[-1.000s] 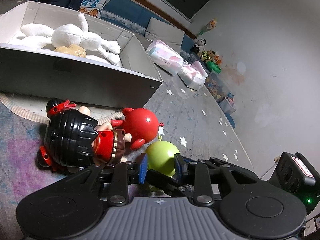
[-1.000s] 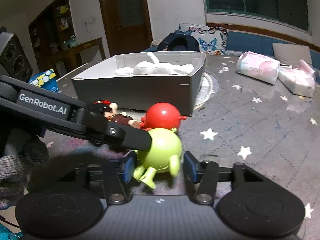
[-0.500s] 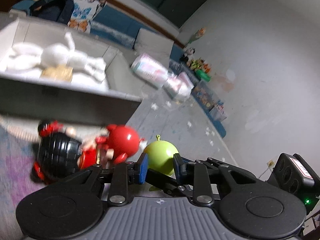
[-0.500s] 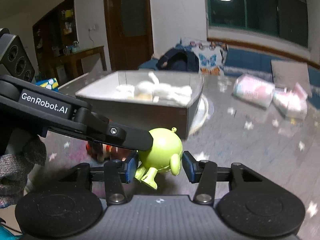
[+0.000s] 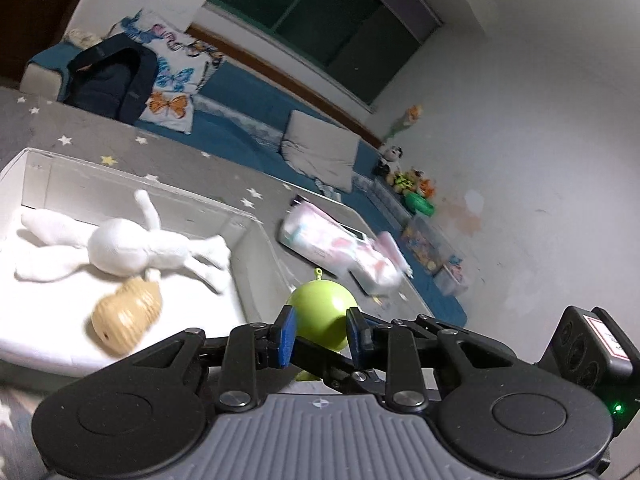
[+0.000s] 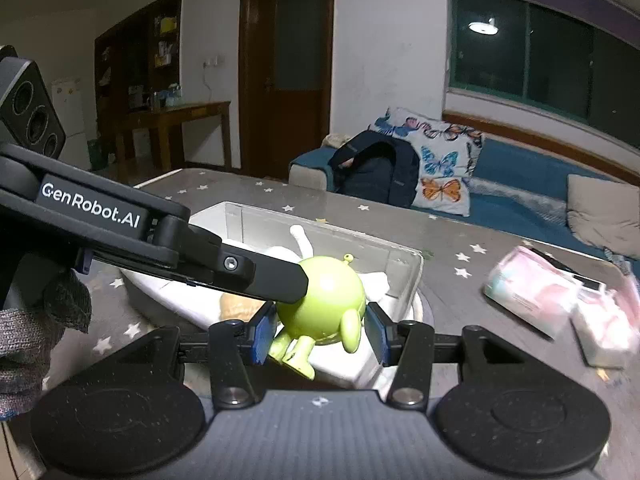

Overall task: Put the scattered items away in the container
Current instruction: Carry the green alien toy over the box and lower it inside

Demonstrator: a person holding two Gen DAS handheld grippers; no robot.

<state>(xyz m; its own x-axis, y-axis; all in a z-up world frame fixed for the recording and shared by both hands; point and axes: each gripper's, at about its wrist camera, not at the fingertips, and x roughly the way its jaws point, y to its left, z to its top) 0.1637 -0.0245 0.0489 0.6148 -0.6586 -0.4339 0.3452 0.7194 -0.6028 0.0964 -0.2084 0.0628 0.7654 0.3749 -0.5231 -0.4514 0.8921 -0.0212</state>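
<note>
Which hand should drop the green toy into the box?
Probably right: the right gripper clamps the green toy with the box directly beyond it; the left gripper also clamps it, box off to its side.

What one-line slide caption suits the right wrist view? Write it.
Both tongs, right and left, clamp a green alien toy above the open white box.

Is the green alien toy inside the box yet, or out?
Out: green alien toy hangs between both grippers above the box rim, not resting inside.
</note>
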